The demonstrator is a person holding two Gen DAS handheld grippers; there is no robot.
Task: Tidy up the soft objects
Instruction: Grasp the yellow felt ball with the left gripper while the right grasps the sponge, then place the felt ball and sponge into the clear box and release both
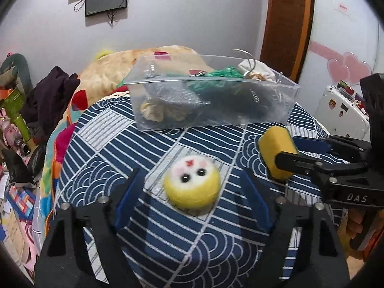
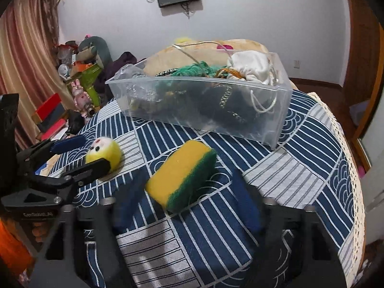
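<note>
- The sponge (image 2: 181,174) is lying on the patterned tablecloth (image 2: 300,168), just in front of the clear box (image 2: 276,129), between the wide-spread fingers of the right gripper (image 2: 187,206), not touching either.
- The yellow felt ball (image 1: 192,182) is sitting on the cloth between the left gripper's (image 1: 194,192) fingers, which are also standing wide apart around it.
- The box is holding a jumble of soft things.

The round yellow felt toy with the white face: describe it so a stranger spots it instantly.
On the blue-and-white patterned tablecloth, in front of the clear plastic bin, lies a round yellow felt toy between the left gripper fingers. Unlike the rectangular yellow-and-green sponge nearby, it has black bead eyes.
</note>
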